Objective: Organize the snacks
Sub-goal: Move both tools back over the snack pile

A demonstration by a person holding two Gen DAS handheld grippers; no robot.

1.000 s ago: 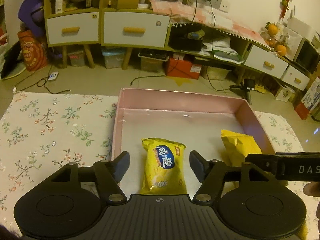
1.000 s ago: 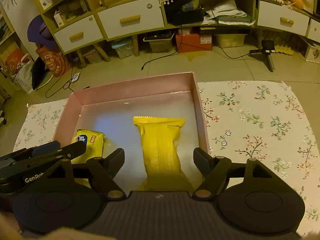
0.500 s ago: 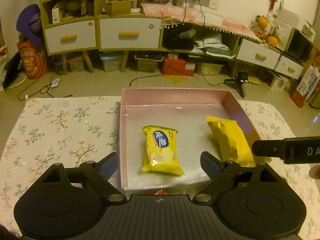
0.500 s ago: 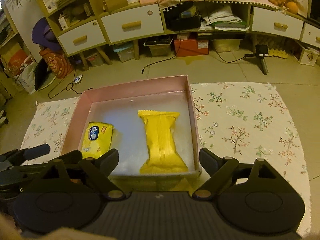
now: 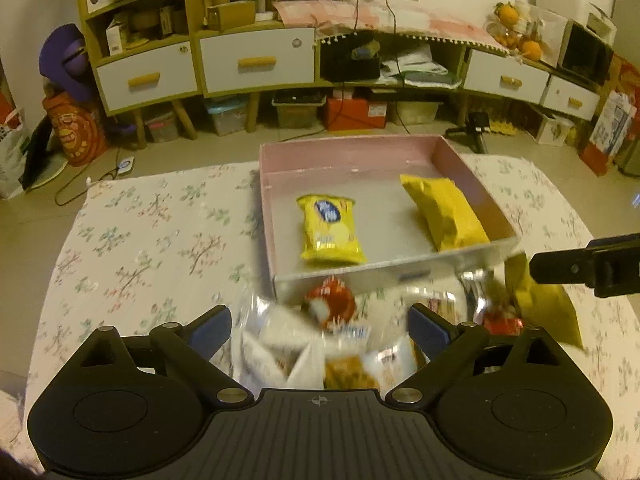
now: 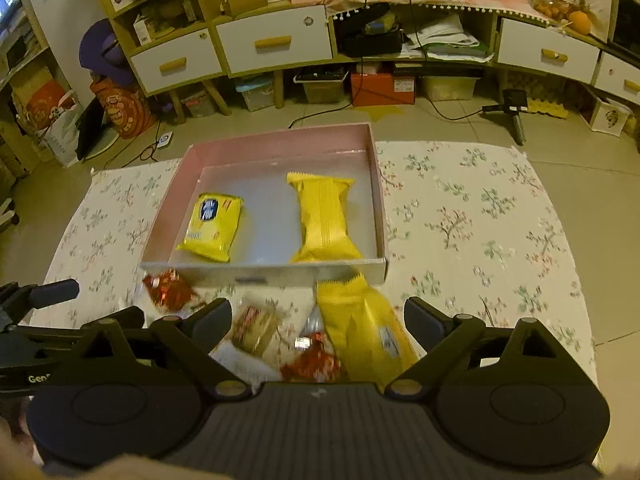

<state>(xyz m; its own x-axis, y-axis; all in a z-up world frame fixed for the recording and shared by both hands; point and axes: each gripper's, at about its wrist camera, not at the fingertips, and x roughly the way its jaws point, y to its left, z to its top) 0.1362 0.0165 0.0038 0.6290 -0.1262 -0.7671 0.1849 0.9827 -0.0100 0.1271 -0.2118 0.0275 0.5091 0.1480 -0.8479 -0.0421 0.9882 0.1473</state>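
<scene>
A: What is seen of the left gripper (image 5: 320, 322)?

B: Its jaws are spread wide, having just been opening, and nothing is gripped between them. A blurred heap of loose snacks (image 5: 320, 344) is seen below the gap, lying on the floral cloth (image 5: 140, 240), with no pad pressed on any packet.

A: And the right gripper (image 6: 318, 316)?

B: The same is seen there: jaws wide apart, just opened further, nothing clamped. A long yellow packet (image 6: 364, 328) lies on the cloth under the gap, apart from both fingers. Red wrappers (image 6: 312, 360) and a brownish packet (image 6: 254, 326) are scattered beside it.

A: Where is the box placed?

B: The pink box (image 6: 280, 140) is set on the cloth, just beyond the loose pile. Its near wall is touched or nearly touched by the long yellow packet outside; which of the two cannot be told.

A: What is held inside it?

B: Two packets are laid on its pale floor. A yellow biscuit pack with a blue label (image 6: 212, 226) is placed toward the left side, and a plain yellow pillow pack (image 6: 324, 218) toward the right wall. They are kept apart, with bare floor between them. From the left wrist both are shown again, the labelled one (image 5: 328, 228) nearer the middle, the plain one (image 5: 444, 210) against the right wall.

A: Is one gripper seen from the other?

B: Yes. A black finger of the right gripper is seen at the right edge of the left view, and part of the left gripper at the left edge of the right view.
</scene>
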